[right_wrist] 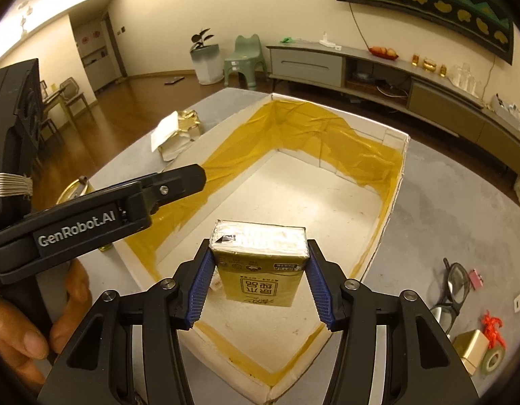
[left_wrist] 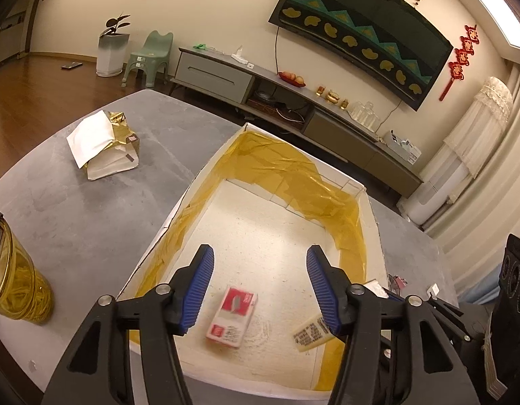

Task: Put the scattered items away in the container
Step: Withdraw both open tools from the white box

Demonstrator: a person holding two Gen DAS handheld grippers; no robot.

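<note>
My left gripper (left_wrist: 260, 287) hangs open over the near end of a white box (left_wrist: 199, 175) lined with yellow tape. On the box floor below it lies a small red and white packet (left_wrist: 231, 317). My right gripper (right_wrist: 258, 280) is shut on a gold drink carton (right_wrist: 260, 263), held upright above the near part of the box (right_wrist: 391, 202). The carton's end (left_wrist: 310, 332) shows at the right in the left wrist view. In the right wrist view the left gripper (right_wrist: 192, 177) reaches in from the left, and the carton hides most of the red packet (right_wrist: 215, 283).
On the grey table left of the box lie a gold foil packet with white paper (left_wrist: 101, 145) and a gold tumbler (left_wrist: 17, 287). To its right are glasses (right_wrist: 452, 290), a small gold box (right_wrist: 470, 347), a tape roll (right_wrist: 492, 359) and a red knot (right_wrist: 492, 327). A hand (right_wrist: 20, 337) holds the left gripper.
</note>
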